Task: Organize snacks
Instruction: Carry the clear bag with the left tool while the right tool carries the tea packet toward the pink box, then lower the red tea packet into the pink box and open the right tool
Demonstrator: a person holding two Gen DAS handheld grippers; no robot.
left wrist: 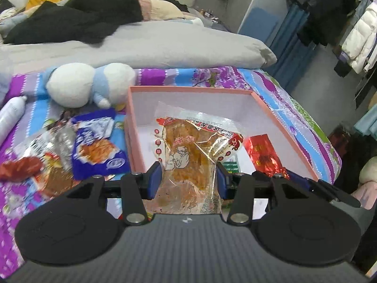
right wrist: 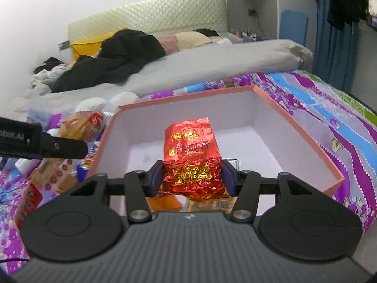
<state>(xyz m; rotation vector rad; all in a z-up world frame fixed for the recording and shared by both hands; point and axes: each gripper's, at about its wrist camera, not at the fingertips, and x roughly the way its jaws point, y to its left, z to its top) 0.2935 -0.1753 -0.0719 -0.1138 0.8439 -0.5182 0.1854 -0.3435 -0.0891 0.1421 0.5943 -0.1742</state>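
My left gripper (left wrist: 188, 179) is shut on a clear packet of orange dried snack (left wrist: 190, 155) and holds it over the near edge of the pink box (left wrist: 188, 89). My right gripper (right wrist: 192, 179) is shut on a red foil tea packet (right wrist: 192, 151) and holds it above the inside of the pink box (right wrist: 294, 127). That red packet also shows in the left wrist view (left wrist: 261, 155), at the box's right side. The left gripper's body (right wrist: 42, 142) shows at the left of the right wrist view.
Loose snack packets lie on the purple flowered sheet left of the box: a blue one (left wrist: 96, 146) and red-and-white ones (left wrist: 40, 155). A white and blue plush toy (left wrist: 84, 85) and a white bottle (left wrist: 11, 115) lie beyond them. A grey duvet (left wrist: 141, 47) lies behind.
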